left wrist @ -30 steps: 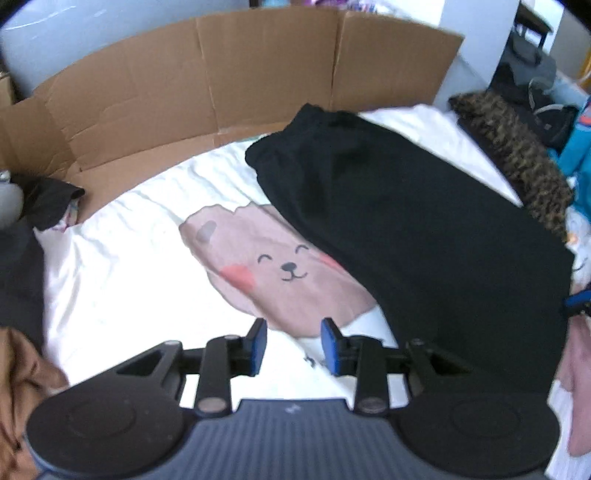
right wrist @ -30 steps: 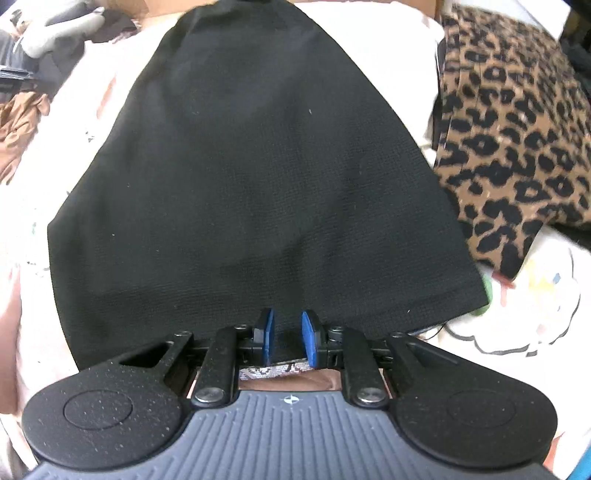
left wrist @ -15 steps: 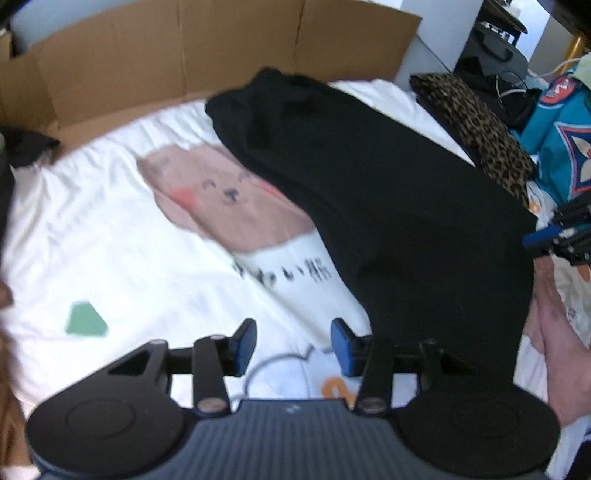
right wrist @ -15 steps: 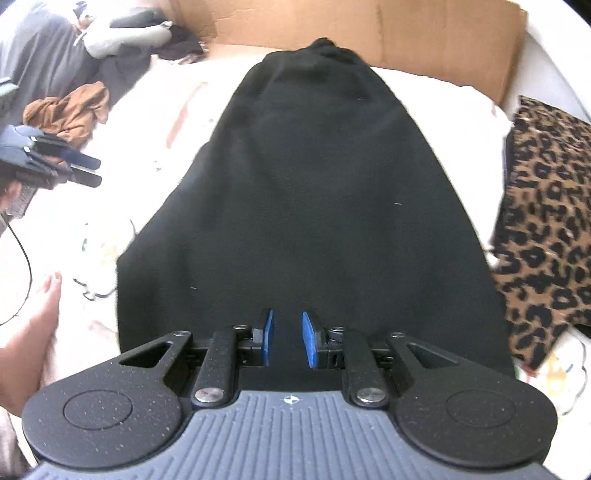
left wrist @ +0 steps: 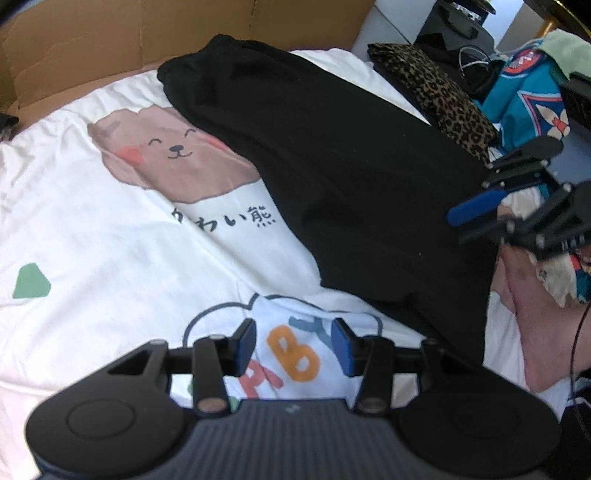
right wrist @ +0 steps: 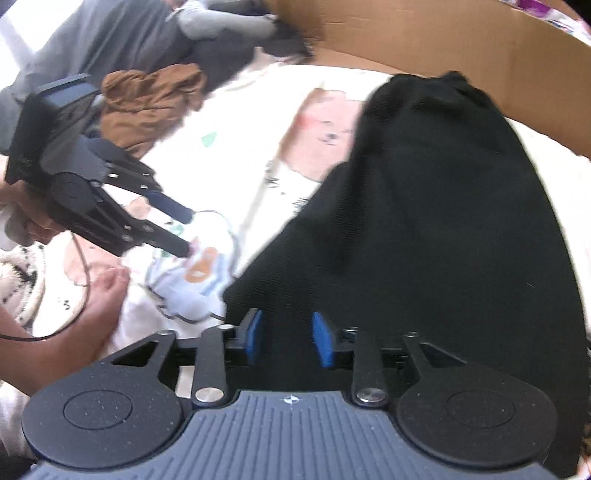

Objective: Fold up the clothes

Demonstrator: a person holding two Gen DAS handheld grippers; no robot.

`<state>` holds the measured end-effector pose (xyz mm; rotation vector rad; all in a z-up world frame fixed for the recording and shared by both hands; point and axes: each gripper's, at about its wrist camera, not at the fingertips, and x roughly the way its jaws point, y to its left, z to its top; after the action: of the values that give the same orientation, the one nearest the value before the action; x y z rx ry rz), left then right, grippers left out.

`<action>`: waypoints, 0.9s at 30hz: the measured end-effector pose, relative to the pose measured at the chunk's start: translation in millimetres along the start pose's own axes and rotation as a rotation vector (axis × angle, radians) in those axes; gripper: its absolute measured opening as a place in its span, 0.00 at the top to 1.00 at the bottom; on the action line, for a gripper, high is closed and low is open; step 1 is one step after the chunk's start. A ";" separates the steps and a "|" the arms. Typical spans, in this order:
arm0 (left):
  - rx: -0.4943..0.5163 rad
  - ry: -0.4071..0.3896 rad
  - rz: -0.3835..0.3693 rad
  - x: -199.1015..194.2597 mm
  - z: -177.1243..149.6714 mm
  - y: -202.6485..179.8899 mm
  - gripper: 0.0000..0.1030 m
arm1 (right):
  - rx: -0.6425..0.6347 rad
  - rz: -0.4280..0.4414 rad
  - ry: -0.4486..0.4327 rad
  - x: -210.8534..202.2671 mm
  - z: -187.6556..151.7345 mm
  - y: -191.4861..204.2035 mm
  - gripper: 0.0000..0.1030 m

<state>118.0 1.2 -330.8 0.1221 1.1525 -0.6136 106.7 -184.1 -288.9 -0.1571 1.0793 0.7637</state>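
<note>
A long black garment [left wrist: 332, 158] lies flat on the white printed bed sheet [left wrist: 92, 229], its narrow end toward the cardboard wall. My left gripper [left wrist: 293, 341] is open and empty above the sheet, left of the garment's near end. My right gripper [right wrist: 288, 338] is open over the garment's near hem [right wrist: 424, 229], with nothing between its blue pads. It also shows at the right of the left wrist view [left wrist: 476, 218]. The left gripper shows in the right wrist view [right wrist: 184, 230], held in a hand.
A cardboard wall [left wrist: 110, 33] borders the far side of the bed. A leopard-print cloth [left wrist: 436, 96] lies right of the garment. A brown garment [right wrist: 147, 99] and grey clothes [right wrist: 110, 33] are heaped at the left. A bare foot [left wrist: 532, 321] rests on the sheet.
My right gripper has opened, letting go of the black garment's hem, and swung left. My left gripper has pulled back toward the near edge and opened wider.
</note>
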 end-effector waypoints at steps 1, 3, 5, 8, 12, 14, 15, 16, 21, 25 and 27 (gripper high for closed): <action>-0.006 -0.001 -0.007 0.2 -0.8 0.9 0.54 | -0.011 0.014 0.004 4.0 1.6 4.8 0.58; -0.007 -0.003 -0.008 0.3 -1.5 2.9 0.54 | -0.030 0.037 0.013 12.7 2.6 13.9 0.57; -0.012 0.001 -0.004 0.9 -2.8 5.5 0.54 | -0.048 0.055 0.022 22.0 1.6 22.5 0.57; -0.035 0.009 -0.002 1.7 -5.7 10.6 0.54 | -0.048 0.068 0.053 35.1 -2.7 31.1 0.57; -0.050 0.018 0.004 3.2 -8.6 14.1 0.54 | -0.097 0.073 0.072 44.5 -4.8 43.5 0.55; -0.051 0.020 0.001 4.2 -8.7 13.5 0.54 | -0.129 0.039 0.084 50.0 -6.3 46.7 0.56; -0.044 0.018 -0.003 5.5 -7.8 11.5 0.54 | -0.139 0.025 0.089 52.6 -7.1 47.7 0.56; -0.037 0.017 -0.006 6.8 -7.0 9.5 0.54 | -0.139 0.018 0.092 54.7 -7.6 46.7 0.57; -0.001 0.009 -0.022 13.2 -2.8 -0.6 0.54 | -0.118 -0.002 0.091 53.6 -8.5 35.3 0.94; 0.037 0.007 -0.032 22.2 1.4 -11.7 0.52 | -0.070 0.004 0.069 44.6 -10.1 24.5 0.99; 0.058 0.002 -0.033 28.4 3.9 -17.7 0.49 | -0.042 0.011 0.058 40.1 -11.1 19.8 0.99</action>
<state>119.5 -26.1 -350.4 0.1534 1.1410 -0.6765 96.0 -155.3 -323.3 -0.2098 1.1203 0.7960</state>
